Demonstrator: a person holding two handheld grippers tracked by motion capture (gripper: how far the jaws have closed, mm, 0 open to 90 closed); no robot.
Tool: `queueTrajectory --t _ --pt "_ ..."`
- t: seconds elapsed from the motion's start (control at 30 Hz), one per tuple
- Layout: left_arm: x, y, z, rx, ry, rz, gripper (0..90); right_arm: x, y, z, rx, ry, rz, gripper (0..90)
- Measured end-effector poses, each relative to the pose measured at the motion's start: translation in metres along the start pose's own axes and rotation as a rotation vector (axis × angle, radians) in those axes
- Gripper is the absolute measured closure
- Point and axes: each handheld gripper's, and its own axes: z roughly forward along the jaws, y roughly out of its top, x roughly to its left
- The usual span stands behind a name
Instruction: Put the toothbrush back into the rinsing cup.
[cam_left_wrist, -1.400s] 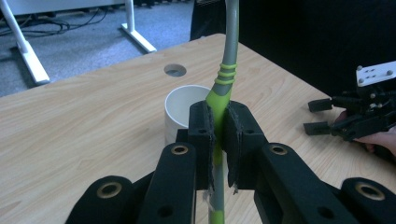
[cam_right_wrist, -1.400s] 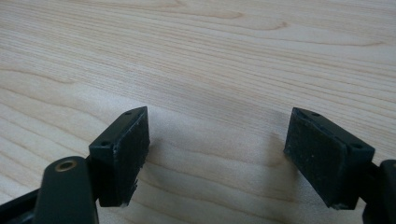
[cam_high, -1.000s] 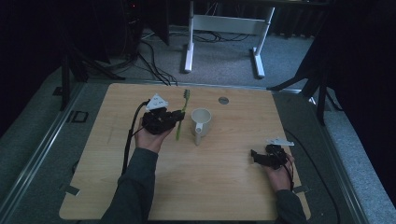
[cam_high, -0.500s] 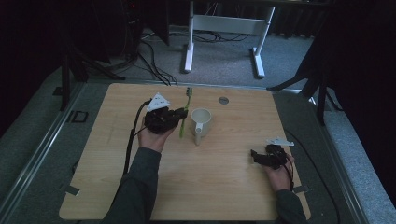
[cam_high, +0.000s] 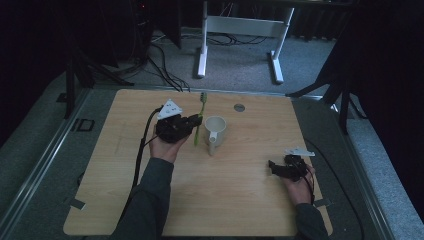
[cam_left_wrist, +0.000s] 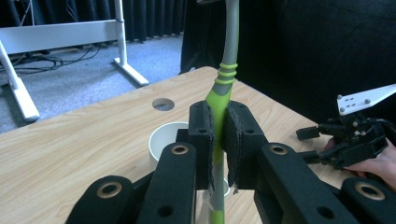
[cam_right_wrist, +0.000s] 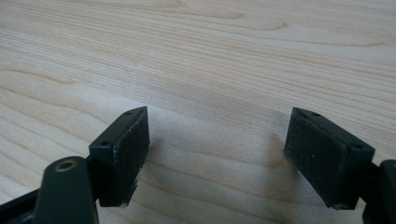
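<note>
Since a second earlier the left gripper (cam_high: 192, 125) had carried the toothbrush (cam_high: 199, 118) a little toward the far edge of the table (cam_high: 125, 200), and the brush head now reached farther past the mug (cam_high: 216, 131); the right gripper (cam_high: 274, 167) had not shifted.

The left jaws were clenched on the toothbrush, their pads (cam_left_wrist: 203, 135) pressing its green handle (cam_left_wrist: 215, 100) from both sides. Above the jaws the handle rose through three green rings into a grey neck (cam_left_wrist: 231, 32), which ran out of the top of the left gripper view. Below the pads the handle continued down between the gripper's arms. The mug (cam_left_wrist: 163, 137) stood just behind and below the jaws, its white rim partly hidden by the left jaw. From above, the toothbrush hung just beside the mug's left rim; whether the two touched could not be told.

Beyond the mug lay a round hole (cam_left_wrist: 163, 104) in the tabletop. Off to the right of the jaws, well apart, the right gripper (cam_left_wrist: 327, 147) rested low in a hand (cam_left_wrist: 380, 165).

The right jaws stood released and wide apart, with bare wood between them.
</note>
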Motion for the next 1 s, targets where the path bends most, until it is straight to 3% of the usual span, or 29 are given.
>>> queueTrajectory --t 1.0 --pt "-0.0029 -0.0004 0.0092 -0.078 -0.023 0.003 81.9 -0.0001 0.0002 0.0003 0.0 0.001 -0.001 21.6"
